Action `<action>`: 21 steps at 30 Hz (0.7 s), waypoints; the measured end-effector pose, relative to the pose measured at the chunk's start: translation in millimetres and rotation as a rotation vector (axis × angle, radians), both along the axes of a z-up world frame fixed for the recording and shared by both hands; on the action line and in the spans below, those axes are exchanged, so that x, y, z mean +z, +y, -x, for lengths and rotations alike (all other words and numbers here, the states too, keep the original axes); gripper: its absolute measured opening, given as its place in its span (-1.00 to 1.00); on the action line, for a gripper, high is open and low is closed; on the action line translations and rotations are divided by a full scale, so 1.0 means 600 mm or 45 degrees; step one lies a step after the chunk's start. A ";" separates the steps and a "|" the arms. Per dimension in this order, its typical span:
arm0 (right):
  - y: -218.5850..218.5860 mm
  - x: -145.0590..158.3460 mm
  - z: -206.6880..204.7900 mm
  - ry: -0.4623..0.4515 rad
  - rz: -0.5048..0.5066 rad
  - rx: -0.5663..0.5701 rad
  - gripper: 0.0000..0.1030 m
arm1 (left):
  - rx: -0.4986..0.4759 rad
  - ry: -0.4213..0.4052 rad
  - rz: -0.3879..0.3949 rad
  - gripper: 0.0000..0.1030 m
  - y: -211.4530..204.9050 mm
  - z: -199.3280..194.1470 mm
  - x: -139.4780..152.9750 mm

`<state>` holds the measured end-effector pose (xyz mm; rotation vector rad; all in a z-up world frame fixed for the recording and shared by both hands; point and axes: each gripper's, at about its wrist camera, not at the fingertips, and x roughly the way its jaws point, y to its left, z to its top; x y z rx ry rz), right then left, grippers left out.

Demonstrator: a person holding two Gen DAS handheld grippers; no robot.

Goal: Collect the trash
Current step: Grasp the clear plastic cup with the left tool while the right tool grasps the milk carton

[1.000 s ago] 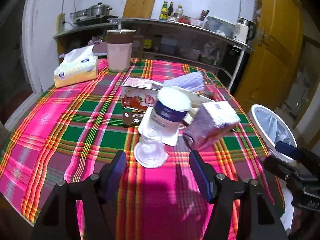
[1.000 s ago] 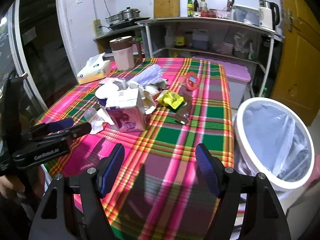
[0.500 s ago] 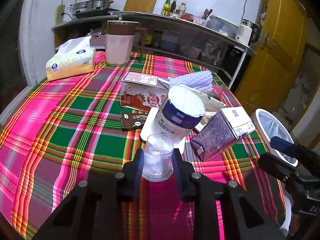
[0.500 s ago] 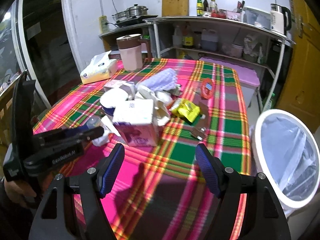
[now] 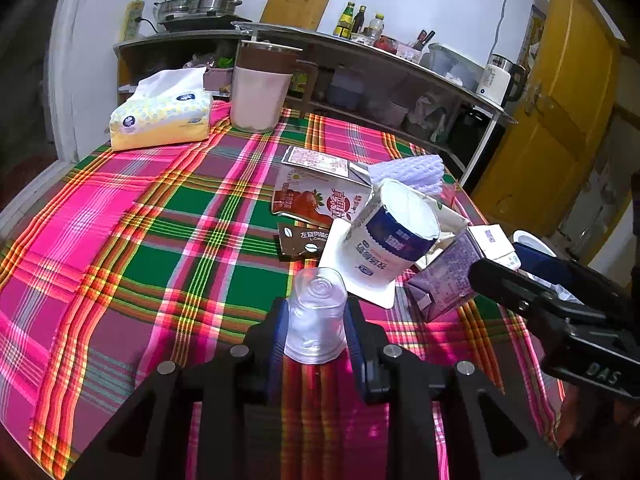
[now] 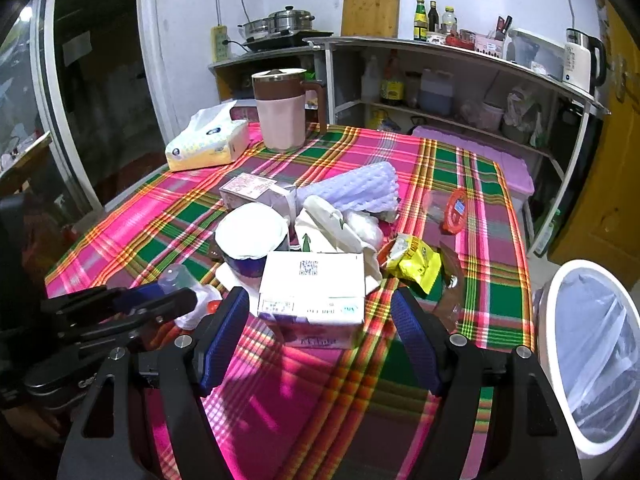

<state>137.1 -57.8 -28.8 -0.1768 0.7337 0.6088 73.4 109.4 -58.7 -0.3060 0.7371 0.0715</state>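
My left gripper is shut on a clear plastic cup, held bottom-up just above the plaid tablecloth; it also shows in the right wrist view. Behind it lie a white yogurt tub, a strawberry milk carton, a brown sachet and a purple carton. My right gripper is open, its jaws wide on either side of the purple carton without touching it. A yellow wrapper and purple foam net lie nearby.
A white bin with a clear liner stands on the floor right of the table. A tissue pack and a pink jug stand at the table's far side. An orange-lidded item lies at the right.
My left gripper closed on the clear cup and lifted it slightly. My right gripper moved forward toward the purple carton, still open.
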 end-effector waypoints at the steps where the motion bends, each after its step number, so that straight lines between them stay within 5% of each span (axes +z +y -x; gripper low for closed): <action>1: 0.007 -0.001 -0.004 -0.011 0.020 -0.006 0.43 | -0.002 -0.001 0.001 -0.44 0.001 -0.001 0.000; 6: 0.019 -0.003 -0.013 -0.006 0.045 -0.008 0.40 | -0.011 -0.007 0.010 -0.44 0.008 -0.002 -0.001; 8: 0.021 -0.003 -0.009 -0.015 0.047 0.005 0.10 | -0.008 -0.007 0.008 -0.44 0.007 -0.001 -0.001; 21: -0.031 0.024 0.022 -0.029 -0.048 -0.037 0.08 | -0.047 -0.046 -0.015 -0.44 -0.023 0.015 0.029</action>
